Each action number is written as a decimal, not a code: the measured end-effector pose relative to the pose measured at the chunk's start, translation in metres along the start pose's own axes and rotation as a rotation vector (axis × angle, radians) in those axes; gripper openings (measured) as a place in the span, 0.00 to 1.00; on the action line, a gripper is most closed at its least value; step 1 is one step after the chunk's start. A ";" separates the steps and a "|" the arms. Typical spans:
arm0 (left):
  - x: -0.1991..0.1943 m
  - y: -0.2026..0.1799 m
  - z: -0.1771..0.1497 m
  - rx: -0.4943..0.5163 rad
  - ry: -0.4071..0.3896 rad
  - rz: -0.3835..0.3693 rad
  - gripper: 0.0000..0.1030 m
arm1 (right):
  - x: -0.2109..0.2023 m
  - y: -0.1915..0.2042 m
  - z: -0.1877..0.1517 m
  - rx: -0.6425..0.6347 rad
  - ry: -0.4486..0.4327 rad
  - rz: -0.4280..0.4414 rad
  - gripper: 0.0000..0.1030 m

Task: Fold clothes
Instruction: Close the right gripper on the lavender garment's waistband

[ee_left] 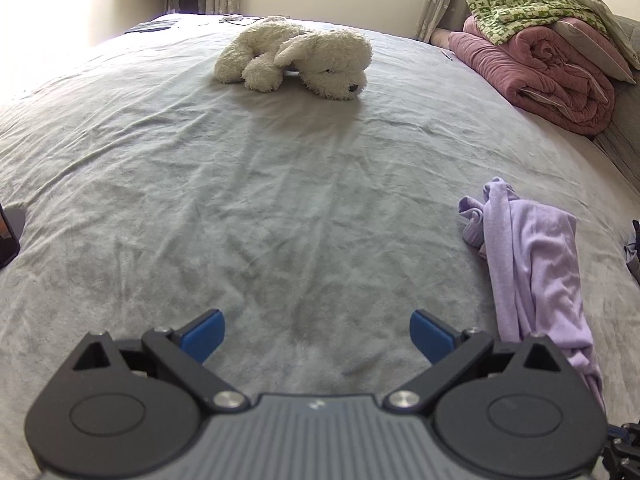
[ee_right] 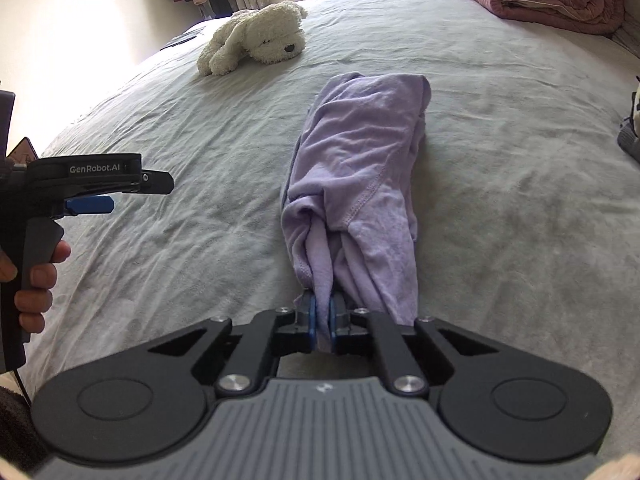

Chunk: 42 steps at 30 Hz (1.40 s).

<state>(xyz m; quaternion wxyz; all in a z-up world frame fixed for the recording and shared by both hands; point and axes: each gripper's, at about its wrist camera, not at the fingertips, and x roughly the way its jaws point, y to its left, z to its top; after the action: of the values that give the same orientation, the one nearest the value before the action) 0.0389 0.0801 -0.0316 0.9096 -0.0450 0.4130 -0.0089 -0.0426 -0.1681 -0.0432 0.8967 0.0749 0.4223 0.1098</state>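
Lilac garment (ee_right: 356, 168) lies bunched on the grey bed (ee_right: 520, 200), near end pinched tight in the right gripper (ee_right: 322, 320) | left gripper (ee_left: 317, 334), fingers wide apart and empty, hovers beside | step: picking up; next likely spreading it flat | garment type unclear, far edge tucked under.

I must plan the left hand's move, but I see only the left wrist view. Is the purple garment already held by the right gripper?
Observer: Yes. The right gripper is shut on a bunched edge of the purple garment.
Operator: Is my left gripper near that cloth?
Observer: No. The left gripper hangs apart from it, over bare bed sheet.
Operator: Does the cloth lie flat?
Observer: No. It lies as a long crumpled bundle.
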 end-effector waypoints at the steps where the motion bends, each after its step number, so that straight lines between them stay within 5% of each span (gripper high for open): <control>1: -0.001 -0.003 -0.002 0.011 0.001 -0.002 0.97 | -0.007 -0.008 -0.004 0.009 -0.006 -0.011 0.07; 16: 0.000 -0.058 -0.021 0.146 -0.006 -0.044 0.97 | -0.058 -0.116 -0.026 0.271 -0.059 -0.175 0.08; 24: 0.006 -0.067 -0.016 0.116 -0.001 -0.061 0.96 | -0.067 -0.099 -0.004 0.243 -0.137 -0.100 0.33; 42: 0.033 -0.051 -0.006 0.010 0.110 -0.116 0.95 | 0.030 -0.026 0.073 0.108 -0.101 0.059 0.41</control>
<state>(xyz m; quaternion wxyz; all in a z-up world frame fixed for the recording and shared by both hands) 0.0567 0.0272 -0.0558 0.8837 -0.0638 0.4589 -0.0659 0.0359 -0.1879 -0.0253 0.9079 0.1408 0.3795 0.1093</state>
